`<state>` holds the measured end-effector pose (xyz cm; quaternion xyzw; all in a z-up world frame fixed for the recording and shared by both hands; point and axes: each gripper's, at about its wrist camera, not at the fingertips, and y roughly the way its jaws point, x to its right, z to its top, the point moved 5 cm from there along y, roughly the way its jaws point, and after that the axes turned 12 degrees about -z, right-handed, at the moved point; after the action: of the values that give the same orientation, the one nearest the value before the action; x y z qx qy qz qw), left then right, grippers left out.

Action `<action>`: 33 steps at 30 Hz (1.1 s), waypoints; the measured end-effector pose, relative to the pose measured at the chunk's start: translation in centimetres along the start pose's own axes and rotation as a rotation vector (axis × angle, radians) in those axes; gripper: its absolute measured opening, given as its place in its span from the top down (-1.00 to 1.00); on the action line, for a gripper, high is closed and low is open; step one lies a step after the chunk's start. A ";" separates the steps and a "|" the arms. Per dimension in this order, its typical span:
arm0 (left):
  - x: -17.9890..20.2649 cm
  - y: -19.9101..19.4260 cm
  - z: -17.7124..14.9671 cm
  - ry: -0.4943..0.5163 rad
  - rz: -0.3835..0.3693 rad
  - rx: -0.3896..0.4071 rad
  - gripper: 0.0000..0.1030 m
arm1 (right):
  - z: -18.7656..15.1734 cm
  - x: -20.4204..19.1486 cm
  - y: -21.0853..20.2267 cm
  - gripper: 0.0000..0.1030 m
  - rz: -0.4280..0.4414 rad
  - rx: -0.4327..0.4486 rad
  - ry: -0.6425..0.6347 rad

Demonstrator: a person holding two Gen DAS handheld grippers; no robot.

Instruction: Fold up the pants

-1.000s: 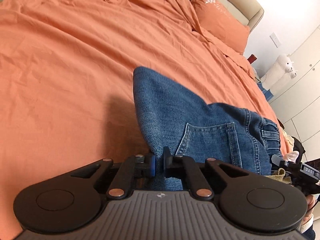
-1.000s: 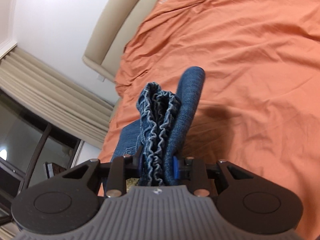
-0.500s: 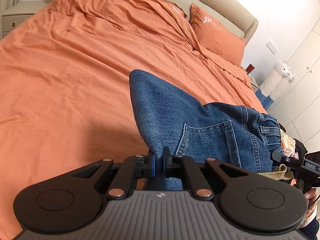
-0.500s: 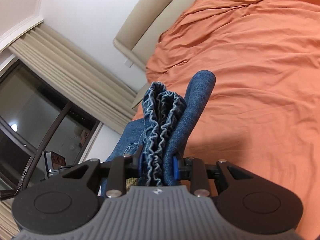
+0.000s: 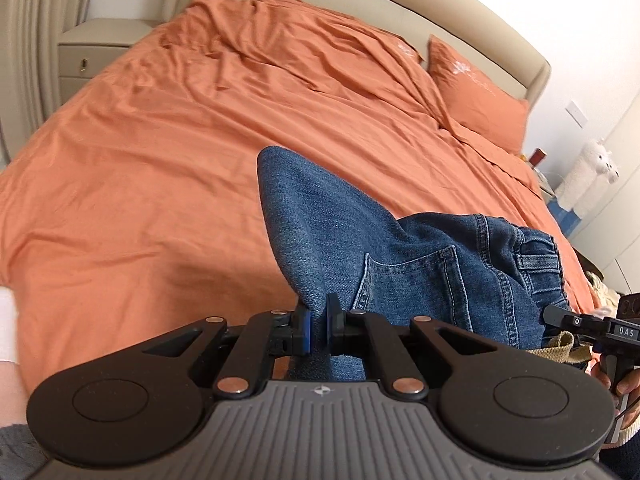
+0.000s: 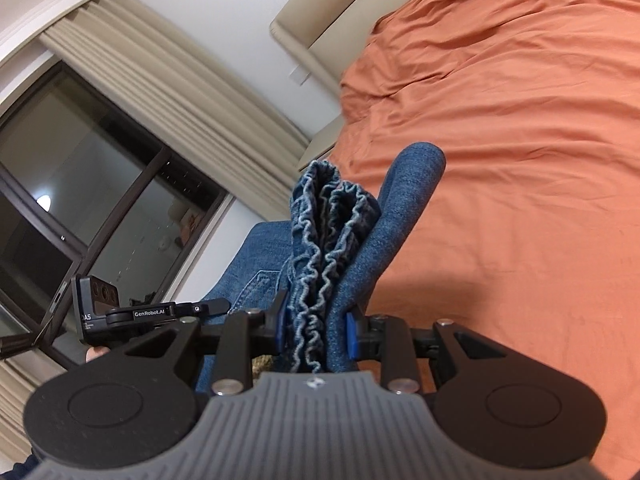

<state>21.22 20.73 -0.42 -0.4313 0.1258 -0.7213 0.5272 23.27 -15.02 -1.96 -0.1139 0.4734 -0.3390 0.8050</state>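
The blue denim pants [image 5: 400, 248] hang folded between my two grippers, lifted above the orange bed [image 5: 180, 152]. My left gripper [image 5: 316, 330] is shut on a folded edge of the denim, with a back pocket showing just beyond it. My right gripper [image 6: 316, 338] is shut on the bunched elastic waistband of the pants [image 6: 328, 240] together with a folded layer. The right gripper's body shows at the right edge of the left wrist view [image 5: 592, 328], and the left gripper's body shows at the left of the right wrist view [image 6: 132, 312].
The bed has a beige headboard [image 5: 460, 28] and an orange pillow [image 5: 476, 92]. A beige nightstand [image 5: 96, 52] stands at the far left. A white plush toy [image 5: 592, 168] sits by the cupboards on the right. A dark window with beige curtains [image 6: 92, 168] is on the other side.
Both grippers have risen and tilted up with the pants still held. The headboard, nightstand and window now show more; the bed lies further below.
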 end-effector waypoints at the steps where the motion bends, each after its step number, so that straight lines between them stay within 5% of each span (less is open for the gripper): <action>1: -0.8 -0.1 0.1 -0.009 0.002 0.003 0.88 | 0.0 -0.4 0.9 0.54 0.005 -0.005 -0.003; 19: -13.9 6.3 1.4 -0.151 -0.008 0.052 0.88 | 0.9 1.2 14.4 0.54 -0.040 -0.078 0.014; 33: -18.9 9.5 -1.2 -0.183 -0.010 0.047 0.85 | -2.6 10.4 19.8 0.49 -0.124 -0.142 0.149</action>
<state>27.91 32.93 -16.43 -0.4836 0.0578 -0.6842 0.5428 33.12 -6.73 -20.39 -0.1743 0.5468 -0.3613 0.7349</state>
